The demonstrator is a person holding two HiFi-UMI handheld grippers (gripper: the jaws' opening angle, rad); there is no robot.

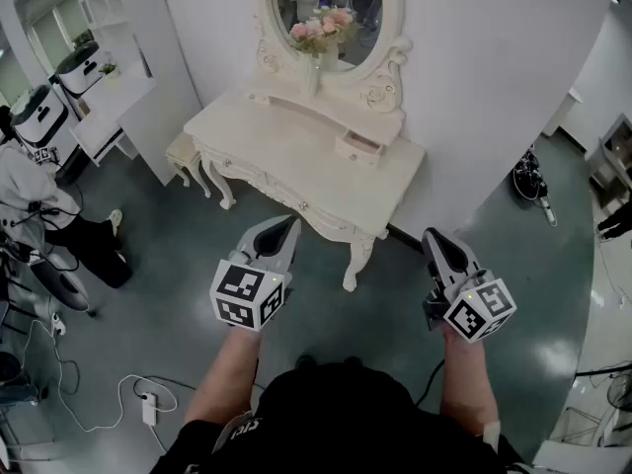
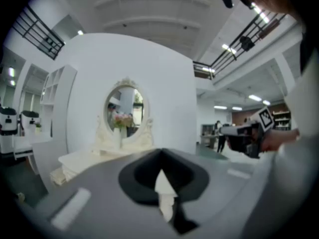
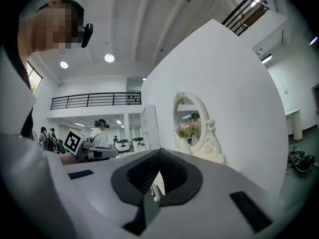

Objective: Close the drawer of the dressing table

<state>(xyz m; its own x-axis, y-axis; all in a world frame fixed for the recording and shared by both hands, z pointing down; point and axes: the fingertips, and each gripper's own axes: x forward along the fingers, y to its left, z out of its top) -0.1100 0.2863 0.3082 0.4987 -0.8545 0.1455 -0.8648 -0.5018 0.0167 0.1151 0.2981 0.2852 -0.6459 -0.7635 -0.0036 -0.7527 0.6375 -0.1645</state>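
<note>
The left gripper point(image 1: 287, 228) and the right gripper point(image 1: 435, 238) are held level, jaws pressed together, nothing between them. Both stop short of the dressing table point(image 1: 286, 151). The drawer point(image 1: 359, 147), a small unit on the tabletop beside the mirror point(image 1: 331, 13) base, protrudes slightly, well apart from both sets of fingers.

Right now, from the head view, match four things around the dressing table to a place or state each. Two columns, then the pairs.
1 drawer
2 flowers
3 left gripper
4 stool

A jaws shut, nothing held
B pulled out
C in front of the mirror
D on the floor at the picture-left end of the table

Pairs: 1-B, 2-C, 3-A, 4-D
</note>
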